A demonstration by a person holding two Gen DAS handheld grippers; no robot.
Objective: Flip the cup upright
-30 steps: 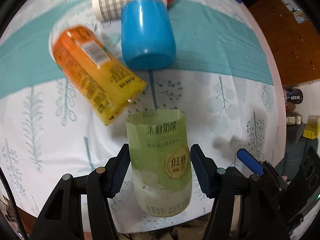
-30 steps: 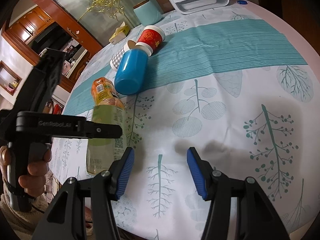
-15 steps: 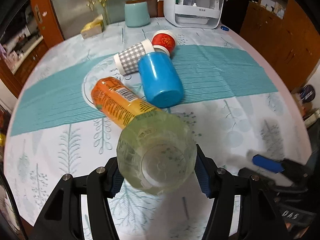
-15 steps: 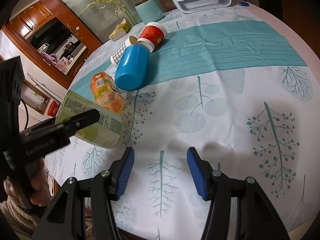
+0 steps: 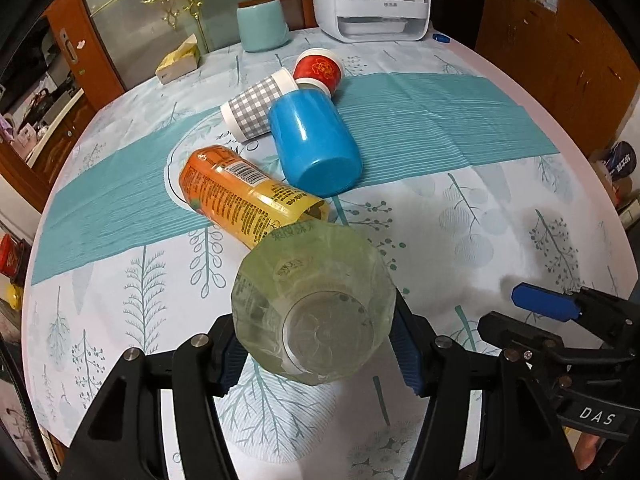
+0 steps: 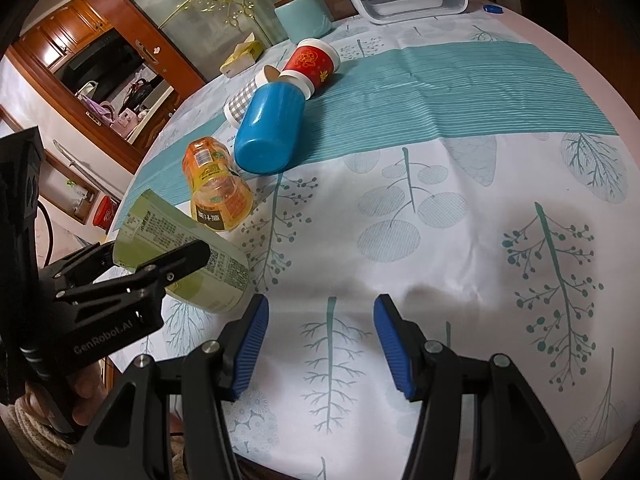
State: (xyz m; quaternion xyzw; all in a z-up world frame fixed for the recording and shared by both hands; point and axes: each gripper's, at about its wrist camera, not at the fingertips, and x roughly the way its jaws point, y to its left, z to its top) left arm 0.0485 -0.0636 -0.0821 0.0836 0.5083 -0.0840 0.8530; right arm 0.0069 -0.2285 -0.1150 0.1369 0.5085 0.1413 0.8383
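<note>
1. The left gripper (image 5: 316, 354) was clamped on the green cup (image 5: 314, 306), its blue pads pressed to either side of the cup near its base.
2. The green cup was tilted, its clear base turned toward the left wrist camera; in the right wrist view it (image 6: 180, 256) leaned over the near left part of the table (image 6: 460, 240), its rim end seemingly just above the cloth, though contact could not be judged.
3. The right gripper (image 6: 320, 344) hung with its jaws apart and nothing between them, over the cloth just right of the green cup.
4. Just behind the green cup an orange cup (image 5: 240, 194) lay on its side.
5. A blue cup (image 5: 316, 148) lay on its side beside the orange one, on the teal band.
6. A checked cup (image 5: 256, 106) and a red cup (image 5: 320, 70) lay behind the blue cup, close against it.
7. A white appliance (image 5: 376, 4) and a teal jar (image 5: 262, 24) stood at the far edge.
</note>
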